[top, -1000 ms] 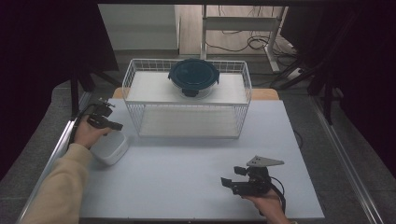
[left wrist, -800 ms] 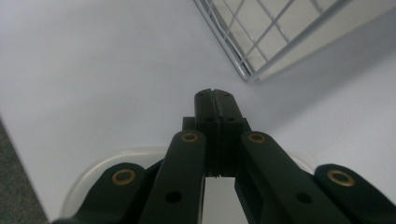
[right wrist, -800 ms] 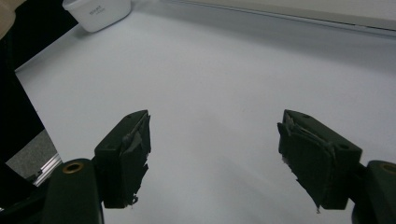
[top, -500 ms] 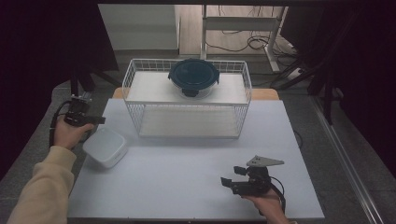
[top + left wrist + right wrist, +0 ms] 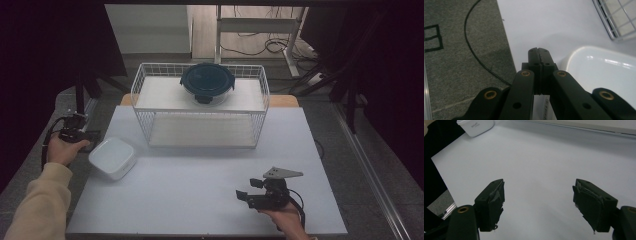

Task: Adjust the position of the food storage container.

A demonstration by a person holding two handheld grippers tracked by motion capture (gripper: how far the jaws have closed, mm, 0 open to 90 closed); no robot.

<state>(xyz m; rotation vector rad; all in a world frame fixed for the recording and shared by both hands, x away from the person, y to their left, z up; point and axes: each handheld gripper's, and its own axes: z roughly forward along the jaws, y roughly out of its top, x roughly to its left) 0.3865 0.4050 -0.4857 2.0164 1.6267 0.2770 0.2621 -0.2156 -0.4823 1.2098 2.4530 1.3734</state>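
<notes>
Left tongs (image 5: 92, 135), clenched on nothing, sit just left of the white box (image 5: 113, 157) on the bench (image 5: 200, 200); right tongs (image 5: 244, 197) rest released, well apart. Judged next: spread the left tongs to grasp the box.

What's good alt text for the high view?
A person at a white table holds two grippers: the left gripper, shut, beside a white box at the table's left edge, and the right gripper, open, near the front right. Behind them stands a white wire rack with a dark-lidded bowl on top.
</notes>
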